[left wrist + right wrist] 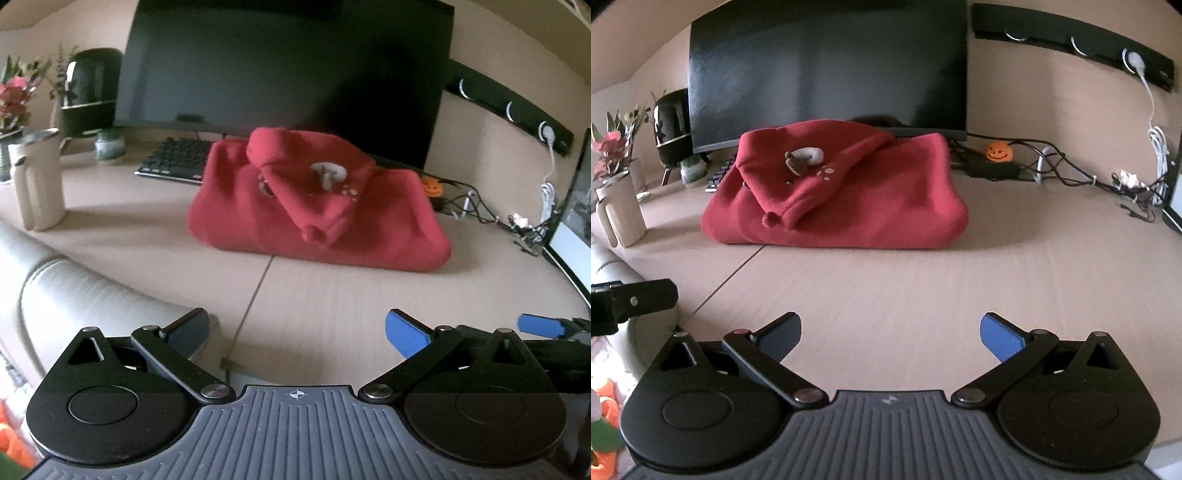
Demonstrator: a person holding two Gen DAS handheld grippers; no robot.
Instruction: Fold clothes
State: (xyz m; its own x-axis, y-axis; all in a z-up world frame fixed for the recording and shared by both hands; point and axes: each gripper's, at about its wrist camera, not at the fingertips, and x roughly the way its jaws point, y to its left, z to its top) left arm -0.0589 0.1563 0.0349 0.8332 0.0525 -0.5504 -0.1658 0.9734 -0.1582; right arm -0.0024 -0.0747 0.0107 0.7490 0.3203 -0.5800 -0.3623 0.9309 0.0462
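Red garment point(842, 195): it is lying folded on the counter point(923, 280), before the monitor point(827, 70).
My left tongs point(297, 332): I am holding them wide apart, empty.
My right tongs point(890, 334): also spread, gripping nothing.

I was at a home desk setup, a lived-in work corner rather than an office. The big dark monitor point(827, 70) stood at the back of the pale wood table point(923, 280), and everything else sat around it: a black keyboard point(177, 160) under its left edge, a dark round speaker point(670, 125) and a vase of pink flowers point(14, 99) farther left, a cream mug point(37, 181) in front of those. Right of the monitor lay a small orange pumpkin ornament point(999, 152) among tangled cables point(1067, 166), below a black wall socket strip point(1075, 40).
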